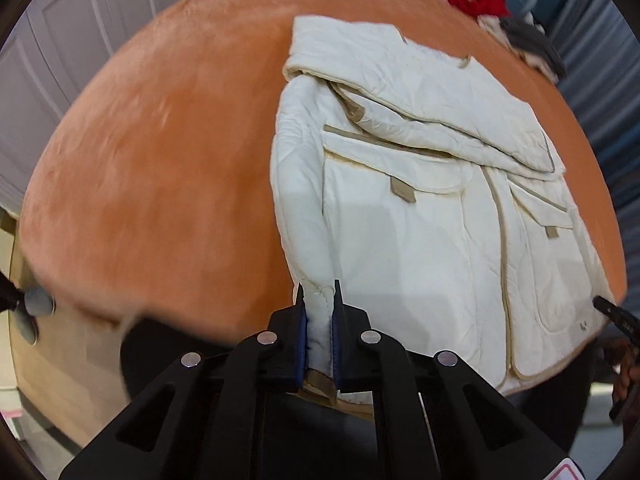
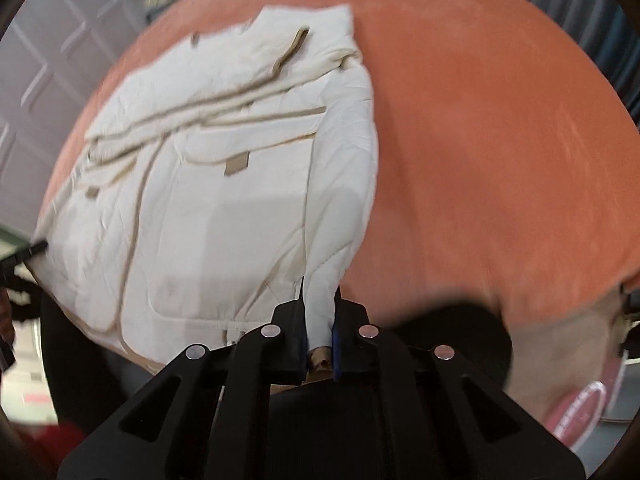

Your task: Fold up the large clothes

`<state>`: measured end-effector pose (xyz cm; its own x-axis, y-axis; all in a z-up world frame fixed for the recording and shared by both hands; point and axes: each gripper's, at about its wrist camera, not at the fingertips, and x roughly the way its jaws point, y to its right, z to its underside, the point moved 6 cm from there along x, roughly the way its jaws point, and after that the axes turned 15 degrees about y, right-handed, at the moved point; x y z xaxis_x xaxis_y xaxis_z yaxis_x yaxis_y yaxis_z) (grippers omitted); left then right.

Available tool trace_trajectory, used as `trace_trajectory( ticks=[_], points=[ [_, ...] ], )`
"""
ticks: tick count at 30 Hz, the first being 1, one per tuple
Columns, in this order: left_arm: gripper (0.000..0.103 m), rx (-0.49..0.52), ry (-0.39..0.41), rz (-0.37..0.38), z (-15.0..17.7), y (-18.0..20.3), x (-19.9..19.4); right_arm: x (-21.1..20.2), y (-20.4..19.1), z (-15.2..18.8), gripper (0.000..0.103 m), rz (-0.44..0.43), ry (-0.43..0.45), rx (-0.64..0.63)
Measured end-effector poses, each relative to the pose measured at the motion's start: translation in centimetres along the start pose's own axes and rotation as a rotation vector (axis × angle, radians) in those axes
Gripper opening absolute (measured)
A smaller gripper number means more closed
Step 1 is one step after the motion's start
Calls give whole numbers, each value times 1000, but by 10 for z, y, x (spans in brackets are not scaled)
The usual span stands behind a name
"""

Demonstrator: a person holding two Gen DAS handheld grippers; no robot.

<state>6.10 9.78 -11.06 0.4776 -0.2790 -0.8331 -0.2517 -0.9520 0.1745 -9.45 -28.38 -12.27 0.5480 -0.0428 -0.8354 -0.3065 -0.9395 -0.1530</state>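
Jacket (image 1: 420,208): cream quilted, tan trim, lying front-up on the orange blanket (image 1: 160,160); its top part is folded down over the chest, and two flap pockets with tan tabs show below the fold. Its hem lies at the near edge of the blanket, towards both cameras.

Left gripper (image 1: 319,308): points steeply down at the near edge of the blanket. Its jaws are clamped on the jacket's near corner on the left-hand side of the left wrist view; cream fabric fills the narrow gap between the blue pads (image 1: 303,344), and a tan strip of trim shows below them.

Right gripper (image 2: 320,304): also points steeply down. Its jaws are pinched on the opposite near corner of the jacket, with a fold of cream cloth rising between the pads and a bit of tan lining under them.

Each gripper seen from the other: the right gripper's black tip shows at the jacket's far hem corner in the left wrist view; the left gripper's tip shows the same way at the left edge of the right wrist view.

Cloth between the grips: the hem stretches across from one gripper to the other, with the corners drawn up slightly off the blanket.

Blur: the right wrist view is smeared, so fine detail of the jacket there cannot be told.

Far edge: a red item (image 1: 480,2) and a grey one (image 1: 532,40) lie beyond the jacket, near the blanket's far edge.
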Motion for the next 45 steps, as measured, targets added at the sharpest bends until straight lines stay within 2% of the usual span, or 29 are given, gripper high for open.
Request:
trace_trajectory(
  ticks=[2, 4, 7, 9, 12, 14, 18, 21, 23, 26, 27, 28, 29, 30, 31, 32, 34, 36, 40, 42, 44, 45],
  points=[
    [6, -13, -20, 13, 11, -2, -27, -23, -1, 11, 6, -6, -31, 6],
    [6, -37, 13, 39, 0, 1, -46, -43, -5, -6, 6, -26, 13, 16],
    [5, -40, 148, 85, -54, 11, -61, -61, -14, -79, 6, -76, 207, 25],
    [5, -8, 252, 111, -100, 22, -57, -57, -20, -129, 6, -115, 320, 30],
    [5, 37, 340, 108, -147, 35, -41, -32, -24, -184, 6, -113, 415, 33],
    [5, 55, 384, 90, -184, 43, -19, -10, -20, -215, 6, -100, 445, 51],
    [7, 27, 390, 28, -236, 45, 35, 41, -9, -265, 8, -82, 460, 131],
    [12, -52, 338, -19, -257, 33, 76, 69, 3, -288, 14, -75, 447, 261],
    [17, -111, 310, -23, -264, 18, 91, 66, 12, -294, 23, -127, 472, 356],
    [20, -179, 300, 2, -271, 4, 98, 57, 20, -296, 44, -168, 548, 401],
    [23, -191, 302, 15, -272, 1, 96, 53, 22, -295, 58, -150, 579, 391],
    [33, -199, 328, 4, -275, -4, 92, 49, 24, -295, 64, -135, 609, 370],
    [41, -193, 401, -54, -279, -10, 82, 47, 25, -294, 65, -132, 619, 355],
    [62, -183, 460, -94, -282, -11, 72, 48, 26, -293, 67, -125, 618, 337],
    [73, -174, 536, -115, -286, -16, 59, 53, 26, -292, 70, -112, 602, 323],
    [74, -175, 561, -100, -289, -18, 56, 58, 26, -290, 70, -103, 586, 310],
    [74, -186, 506, -80, -290, -20, 68, 75, 27, -286, 70, -83, 545, 284],
    [74, -201, 418, -34, -288, -19, 92, 94, 26, -282, 70, -58, 501, 263],
    [74, -188, 240, -6, -270, -10, 155, 133, 25, -275, 70, -1, 428, 224],
    [73, -187, 179, 9, -260, -4, 179, 146, 24, -273, 70, 13, 403, 220],
    [72, -203, 148, -7, -251, -2, 193, 161, 25, -274, 70, 26, 376, 221],
    [67, -216, 137, -12, -249, -3, 199, 167, 25, -275, 70, 29, 365, 220]
  ],
)
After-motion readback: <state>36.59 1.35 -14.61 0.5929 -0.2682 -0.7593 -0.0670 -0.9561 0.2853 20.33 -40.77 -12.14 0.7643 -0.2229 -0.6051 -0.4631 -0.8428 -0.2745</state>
